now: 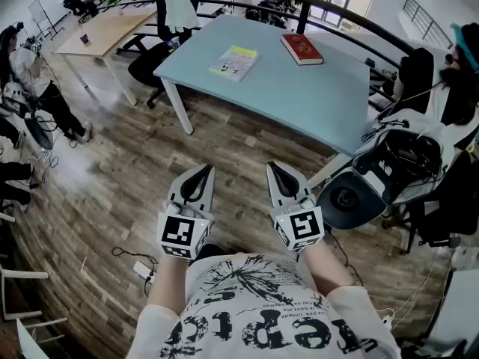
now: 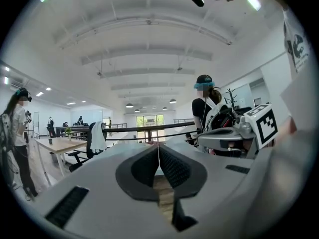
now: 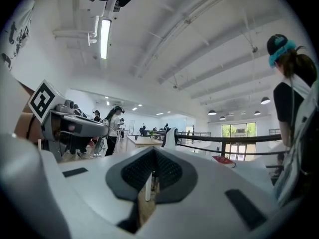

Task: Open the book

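Note:
Two closed books lie on the light blue table [image 1: 314,96]: a white and yellow book [image 1: 234,60] near its left side and a red book [image 1: 301,48] at its far edge. In the right gripper view the red book [image 3: 223,159] shows low and far ahead. My left gripper [image 1: 207,169] and right gripper [image 1: 272,166] are held side by side over the wooden floor, well short of the table, both pointing level toward it. Both are shut with nothing between the jaws. The left gripper [image 2: 158,146] and right gripper [image 3: 153,151] tips meet in their own views.
A black office chair [image 1: 352,197] stands just right of my right gripper, by the table's near corner. A person [image 1: 449,73] sits at the right and others stand at the left [image 1: 37,88]. A wooden table [image 1: 112,28], a chair with a white garment [image 1: 176,6] and a black railing [image 1: 329,10] lie beyond.

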`<act>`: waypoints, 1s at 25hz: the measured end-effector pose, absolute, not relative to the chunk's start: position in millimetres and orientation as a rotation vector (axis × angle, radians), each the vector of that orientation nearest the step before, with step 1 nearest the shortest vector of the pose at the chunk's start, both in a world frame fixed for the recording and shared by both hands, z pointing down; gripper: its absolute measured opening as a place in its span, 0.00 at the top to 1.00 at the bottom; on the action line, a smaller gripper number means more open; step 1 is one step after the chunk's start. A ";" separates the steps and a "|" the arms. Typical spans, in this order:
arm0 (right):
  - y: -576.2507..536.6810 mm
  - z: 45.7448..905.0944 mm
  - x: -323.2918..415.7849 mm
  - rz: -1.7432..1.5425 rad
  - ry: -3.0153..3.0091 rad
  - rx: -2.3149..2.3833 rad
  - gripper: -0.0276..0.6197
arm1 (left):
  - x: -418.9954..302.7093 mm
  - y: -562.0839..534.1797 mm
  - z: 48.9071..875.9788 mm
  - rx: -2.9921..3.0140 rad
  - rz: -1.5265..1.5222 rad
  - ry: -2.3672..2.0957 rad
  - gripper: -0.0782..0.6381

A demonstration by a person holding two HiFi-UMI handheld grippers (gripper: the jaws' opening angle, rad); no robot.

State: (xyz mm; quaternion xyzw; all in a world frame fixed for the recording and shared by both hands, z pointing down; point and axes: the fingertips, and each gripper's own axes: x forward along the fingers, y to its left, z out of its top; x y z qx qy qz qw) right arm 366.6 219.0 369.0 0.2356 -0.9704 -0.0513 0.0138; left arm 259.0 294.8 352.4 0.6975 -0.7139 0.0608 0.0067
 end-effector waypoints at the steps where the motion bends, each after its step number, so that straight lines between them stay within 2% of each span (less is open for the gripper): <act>1: 217.9 370.6 364.6 -0.160 -3.019 0.740 0.94 | 256.7 293.7 354.3 2.180 0.191 -2.228 0.86; 12: 187.1 397.1 288.0 -0.180 -2.926 0.832 0.94 | 180.6 256.5 382.5 2.204 0.178 -2.130 0.86; 25: 81.9 382.0 109.4 -0.165 -2.819 1.168 0.94 | -18.0 136.0 365.2 2.414 0.183 -1.935 0.86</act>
